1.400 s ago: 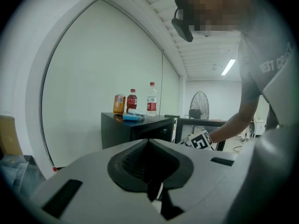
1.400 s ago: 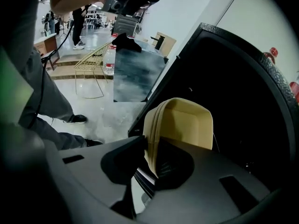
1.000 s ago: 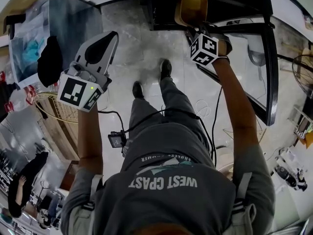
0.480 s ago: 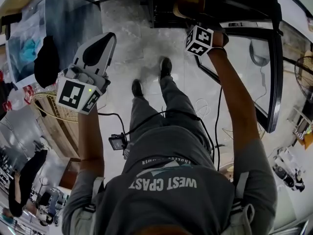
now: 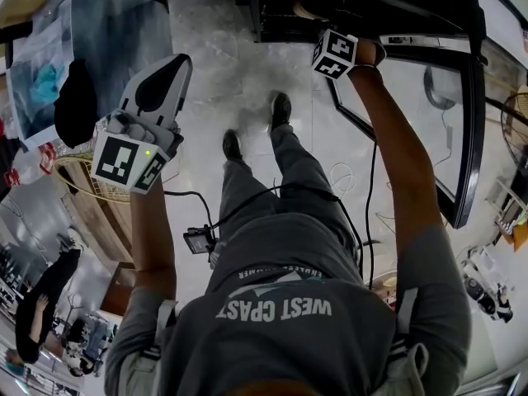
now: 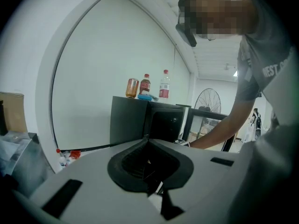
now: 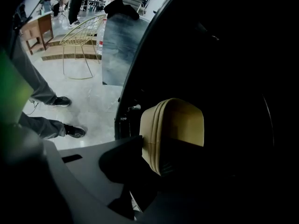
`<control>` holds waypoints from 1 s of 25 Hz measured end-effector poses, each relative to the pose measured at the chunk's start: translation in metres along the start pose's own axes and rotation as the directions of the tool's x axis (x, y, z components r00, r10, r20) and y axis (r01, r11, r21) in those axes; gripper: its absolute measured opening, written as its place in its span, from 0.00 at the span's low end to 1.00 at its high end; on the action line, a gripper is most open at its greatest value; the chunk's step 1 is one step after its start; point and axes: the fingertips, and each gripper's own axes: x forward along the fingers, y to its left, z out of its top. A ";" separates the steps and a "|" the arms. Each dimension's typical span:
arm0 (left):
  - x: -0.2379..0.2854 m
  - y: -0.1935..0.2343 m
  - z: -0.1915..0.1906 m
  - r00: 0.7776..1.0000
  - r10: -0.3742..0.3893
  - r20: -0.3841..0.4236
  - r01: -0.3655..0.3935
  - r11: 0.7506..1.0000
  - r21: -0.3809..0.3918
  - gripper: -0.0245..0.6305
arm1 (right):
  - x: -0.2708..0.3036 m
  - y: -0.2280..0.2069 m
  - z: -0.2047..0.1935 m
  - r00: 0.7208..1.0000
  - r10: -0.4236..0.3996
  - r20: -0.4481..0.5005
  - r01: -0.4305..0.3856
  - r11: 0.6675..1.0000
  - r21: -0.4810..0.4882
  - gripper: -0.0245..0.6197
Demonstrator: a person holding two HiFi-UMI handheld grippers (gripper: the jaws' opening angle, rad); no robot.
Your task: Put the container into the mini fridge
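Right gripper view: hand-held gripper (image 7: 161, 154), jaws opening around tan container (image 7: 180, 120).

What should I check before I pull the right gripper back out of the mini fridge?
1. Tan rounded plastic container is inside the black mini fridge: ok.
2. Right gripper has let go: not ok. Its jaws are opening, but the container is between them.
3. Container rests steadily on a shelf: cannot tell, the inside is too dark.
4. Glass fridge door leaves room to withdraw: ok, it is swung wide open.
5. Left gripper is out of the way: ok, its jaws are together and empty, and it is held off to the side.
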 end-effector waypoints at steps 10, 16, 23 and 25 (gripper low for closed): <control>0.007 0.003 -0.005 1.000 -0.001 -0.012 0.001 1.000 -0.015 0.06 | 0.025 -0.019 -0.012 0.999 -0.030 -0.037 0.031 0.999 0.010 0.21; 0.010 0.003 -0.005 1.000 -0.006 -0.017 0.006 1.000 -0.016 0.06 | 0.036 -0.033 -0.013 0.998 -0.024 -0.055 0.026 0.999 0.034 0.23; 0.006 0.003 -0.004 1.000 0.005 -0.029 -0.005 1.000 -0.007 0.06 | 0.041 -0.037 -0.020 0.996 0.027 -0.080 -0.016 0.990 0.143 0.34; 0.004 0.003 -0.002 1.000 0.007 -0.027 -0.007 1.000 -0.010 0.06 | 0.037 -0.034 -0.022 0.996 0.036 -0.082 -0.022 0.986 0.163 0.35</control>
